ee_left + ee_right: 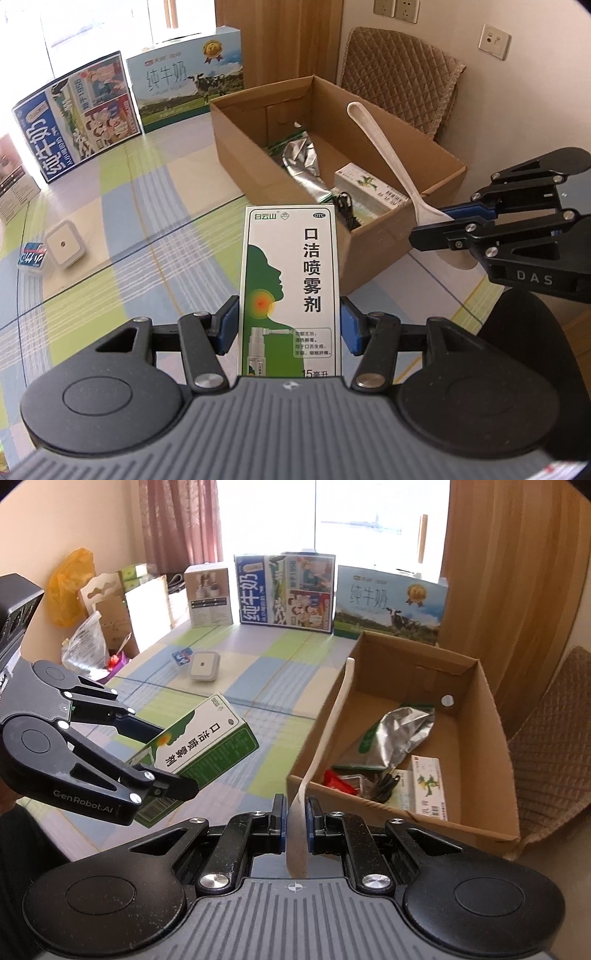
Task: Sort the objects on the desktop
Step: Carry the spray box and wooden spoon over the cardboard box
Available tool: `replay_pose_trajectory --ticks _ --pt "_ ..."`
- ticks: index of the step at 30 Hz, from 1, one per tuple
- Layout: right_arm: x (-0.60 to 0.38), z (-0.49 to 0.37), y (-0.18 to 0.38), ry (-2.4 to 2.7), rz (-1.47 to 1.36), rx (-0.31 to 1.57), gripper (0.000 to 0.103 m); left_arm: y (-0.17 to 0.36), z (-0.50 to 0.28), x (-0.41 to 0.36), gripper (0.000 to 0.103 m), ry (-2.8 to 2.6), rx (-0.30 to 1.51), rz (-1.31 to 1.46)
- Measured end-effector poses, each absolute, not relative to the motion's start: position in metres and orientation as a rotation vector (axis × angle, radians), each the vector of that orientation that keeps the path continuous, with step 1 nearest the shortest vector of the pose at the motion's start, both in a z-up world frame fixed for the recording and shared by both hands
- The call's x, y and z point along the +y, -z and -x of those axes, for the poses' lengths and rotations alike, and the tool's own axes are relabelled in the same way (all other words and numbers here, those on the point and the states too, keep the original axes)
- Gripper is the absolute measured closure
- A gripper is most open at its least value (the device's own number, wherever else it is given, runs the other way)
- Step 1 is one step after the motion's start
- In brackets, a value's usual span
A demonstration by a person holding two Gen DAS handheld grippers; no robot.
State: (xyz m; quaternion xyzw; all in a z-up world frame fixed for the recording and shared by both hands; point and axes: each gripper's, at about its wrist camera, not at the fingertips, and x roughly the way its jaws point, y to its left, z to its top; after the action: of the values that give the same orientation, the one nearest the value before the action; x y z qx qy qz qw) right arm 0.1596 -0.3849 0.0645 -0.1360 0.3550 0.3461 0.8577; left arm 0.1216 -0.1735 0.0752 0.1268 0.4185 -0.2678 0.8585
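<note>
The right gripper squeezes a white spoon beside the cardboard box; the left gripper grips a green-and-white box left of it.

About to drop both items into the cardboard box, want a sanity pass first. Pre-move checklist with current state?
1. Left gripper shut on the spray box: ok, pads on both long sides.
2. Right gripper shut on the white spoon: ok, held at the handle end, bowl end pointing away.
3. Cardboard box open, flaps clear: ok.
4. Free floor inside the box: ok, bare cardboard at the far end; the foil pouch and small cartons crowd the near end.
5. Spray box over the opening: not ok, it hangs above the tablecloth, short of the wall.
6. Spoon clear of the box rim: cannot tell, they overlap in both views.
</note>
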Motion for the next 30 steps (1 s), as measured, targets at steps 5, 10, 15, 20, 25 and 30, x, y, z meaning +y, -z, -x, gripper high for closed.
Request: replay_pose_trajectory --ticks 5,10,15,20,25,30 --pt "-0.396 -0.164 -0.067 -0.707 0.273 0.740 0.096 -0.079 -0.125 -0.184 0.053 0.579 0.874 -0.258" --pt "-0.408 -0.172 -0.071 -0.682 0.258 0.735 0.096 -0.082 -0.130 -0.193 0.053 0.590 0.867 -0.246" --pt "-0.420 -0.182 -0.076 -0.658 0.242 0.729 0.096 -0.087 -0.138 -0.207 0.053 0.603 0.859 -0.236" --pt "-0.431 -0.200 -0.082 -0.632 0.202 0.732 0.096 -0.092 -0.148 -0.224 0.053 0.620 0.849 -0.223" --pt "-0.440 -0.219 -0.088 -0.615 0.173 0.734 0.096 -0.096 -0.157 -0.242 0.053 0.641 0.841 -0.211" --pt "-0.444 -0.232 -0.090 -0.609 0.168 0.734 0.096 -0.097 -0.164 -0.256 0.053 0.653 0.842 -0.203"
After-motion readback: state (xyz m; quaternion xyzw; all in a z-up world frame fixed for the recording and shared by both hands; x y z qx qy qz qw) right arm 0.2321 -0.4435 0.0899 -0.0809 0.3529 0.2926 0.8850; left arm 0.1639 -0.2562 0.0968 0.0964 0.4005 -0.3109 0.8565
